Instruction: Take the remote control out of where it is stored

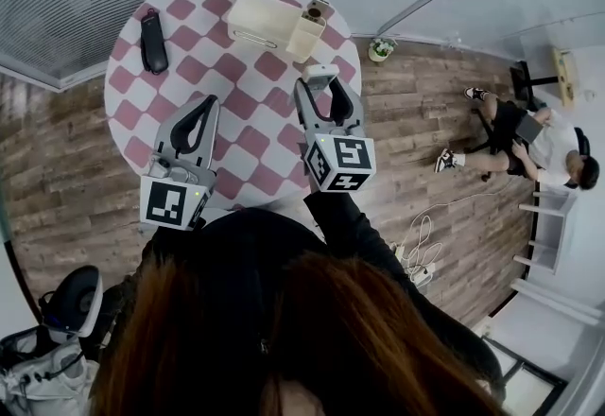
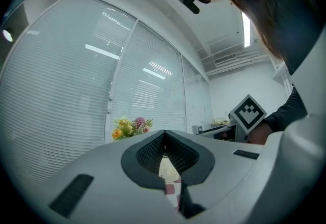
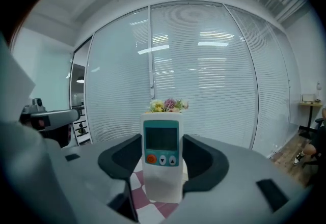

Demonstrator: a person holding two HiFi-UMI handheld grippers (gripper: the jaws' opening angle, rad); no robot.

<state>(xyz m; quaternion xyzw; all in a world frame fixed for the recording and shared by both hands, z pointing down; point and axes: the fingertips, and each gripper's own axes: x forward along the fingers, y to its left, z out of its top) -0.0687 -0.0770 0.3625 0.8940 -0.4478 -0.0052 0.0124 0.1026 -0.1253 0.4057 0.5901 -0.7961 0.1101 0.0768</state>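
A round checkered tabletop (image 1: 236, 135) fills the upper left of the head view, above wood flooring. The right tool (image 1: 324, 100) is clamped on the remote control's (image 3: 162, 162) smooth sides, above the tabletop. The left tool (image 1: 208, 103) is closed on nothing. A quick swing could let the remote control pivot or slip. In the right gripper view its long axis runs vertically, screen end uppermost, face toward the camera.

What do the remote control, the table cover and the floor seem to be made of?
The remote control looks like plastic: white, smooth, slightly glossy, with a teal face around a grey screen. The table cover may be cloth or vinyl; its pink and white checks look matte. The floor shows wood-look planks, perhaps laminate, by grain and seams.
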